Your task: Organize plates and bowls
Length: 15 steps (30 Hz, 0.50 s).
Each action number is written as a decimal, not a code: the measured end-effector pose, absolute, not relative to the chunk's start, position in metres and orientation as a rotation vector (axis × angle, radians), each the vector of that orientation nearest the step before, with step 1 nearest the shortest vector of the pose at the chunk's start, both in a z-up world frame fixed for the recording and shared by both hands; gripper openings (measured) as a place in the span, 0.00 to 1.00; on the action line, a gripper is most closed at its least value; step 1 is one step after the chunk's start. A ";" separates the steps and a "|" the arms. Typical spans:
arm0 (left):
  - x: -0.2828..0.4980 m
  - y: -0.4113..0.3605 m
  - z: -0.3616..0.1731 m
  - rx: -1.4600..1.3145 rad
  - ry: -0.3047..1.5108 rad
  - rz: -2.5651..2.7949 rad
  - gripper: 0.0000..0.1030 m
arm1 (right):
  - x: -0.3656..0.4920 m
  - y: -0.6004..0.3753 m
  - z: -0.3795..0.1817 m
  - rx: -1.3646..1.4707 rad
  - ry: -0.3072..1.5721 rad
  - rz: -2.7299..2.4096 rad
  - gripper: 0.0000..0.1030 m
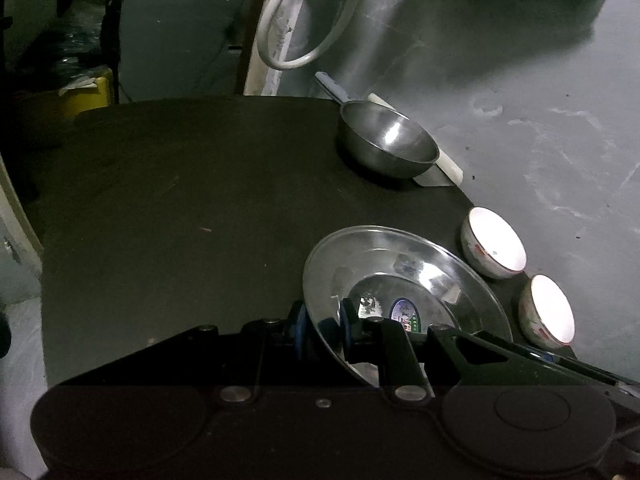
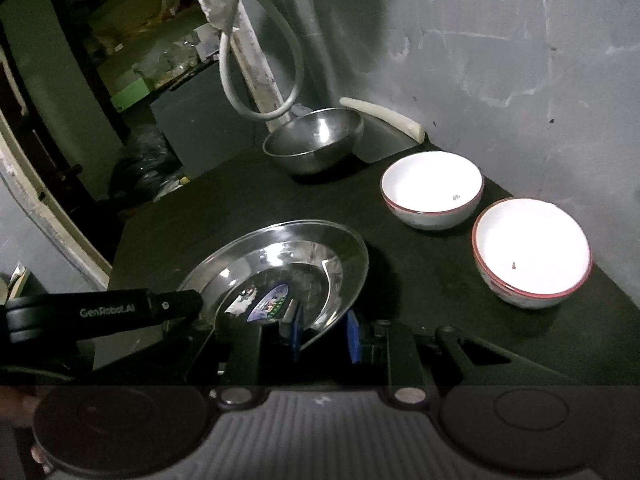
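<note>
Nearest to both cameras is the steel plate (image 1: 404, 292), and both grippers have hold of it. The left gripper (image 1: 324, 330) has its 2 blue pads pinching the plate's rim, 1 pad under the outside of the rim and 1 on the inner slope, so the plate lies directly ahead of and slightly right of those jaws. The right gripper (image 2: 324, 338) straddles the opposite near edge of the rim; its inner pad looks pressed to the metal, but a sliver of gap shows at the outer pad, so I cannot tell whether that grip is fully closed. The plate seems tilted, its near rim raised at the jaws, though whether its far edge touches the dark table (image 1: 180, 208) I cannot tell.

The plate is round, so it has no long axis; what matters is that the 2 grips sit on neighbouring parts of the near rim, leaving the far rim free.

Beyond the right jaws and off to their right stand 2 white bowls (image 2: 532, 252) with red rims, side by side and apart from the plate. Farther ahead, near the grey wall, sits a steel bowl (image 2: 316, 138), upright and empty.

My guess is that the plate gets carried as 1 piece toward a stacking spot; either hand is equally near it.
</note>
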<state>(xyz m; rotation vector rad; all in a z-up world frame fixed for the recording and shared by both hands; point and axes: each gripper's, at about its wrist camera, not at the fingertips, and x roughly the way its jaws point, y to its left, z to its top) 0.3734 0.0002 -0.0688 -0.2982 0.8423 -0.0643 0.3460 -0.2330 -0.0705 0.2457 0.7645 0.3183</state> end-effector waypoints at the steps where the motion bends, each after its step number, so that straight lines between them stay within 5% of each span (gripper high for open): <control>1: 0.370 -0.001 -0.067 -0.299 0.839 -0.060 0.18 | 0.342 -0.235 -0.068 0.244 0.761 0.324 0.25; 15: 0.304 -0.009 -0.014 -0.281 0.753 0.024 0.19 | 0.300 -0.248 -0.026 0.202 0.676 0.463 0.25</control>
